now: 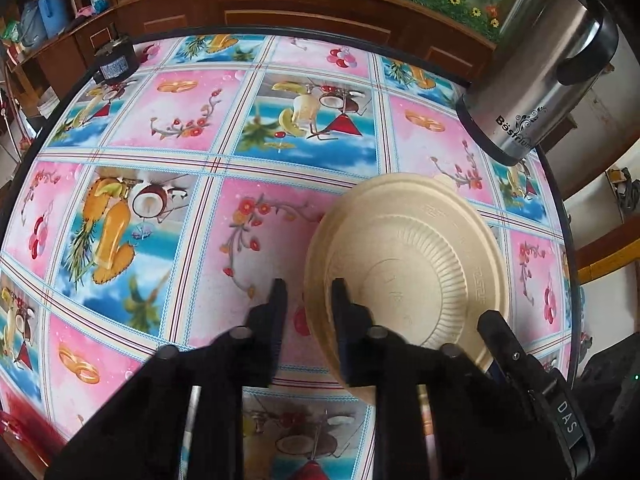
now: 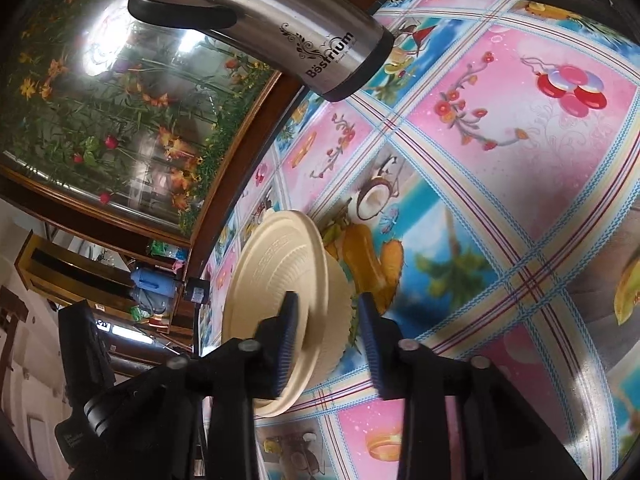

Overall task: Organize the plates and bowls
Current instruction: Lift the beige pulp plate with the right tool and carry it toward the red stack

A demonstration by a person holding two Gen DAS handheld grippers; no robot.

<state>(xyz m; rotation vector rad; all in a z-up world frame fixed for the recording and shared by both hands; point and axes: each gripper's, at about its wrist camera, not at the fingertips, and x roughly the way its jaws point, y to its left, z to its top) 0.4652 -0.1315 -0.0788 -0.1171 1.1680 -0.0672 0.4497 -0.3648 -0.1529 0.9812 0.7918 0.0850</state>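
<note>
A beige plate (image 1: pixel 408 248) lies on top of a beige bowl (image 2: pixel 336 292) on the flowered tablecloth. My left gripper (image 1: pixel 310 292) points steeply down at the plate's left edge. It is shut on the rim, with one finger outside and the other over the plate's face. My right gripper (image 2: pixel 328 320) straddles the stack from the other side. One finger (image 2: pixel 288 320) is above the plate and one (image 2: pixel 368 320) is beside the bowl's wall. A sliver of cloth shows between that finger and the bowl, so the jaws stand open. In the left wrist view the right gripper's upper finger (image 1: pixel 494 326) rests over the plate's near right rim.
A tall steel thermos jug (image 1: pixel 536 72) (image 2: pixel 280 28) stands close behind the stack near the round table's black edge (image 1: pixel 560 200). A small black box (image 1: pixel 114 60) sits at the far left edge. A wooden cabinet (image 1: pixel 280 8) runs behind the table.
</note>
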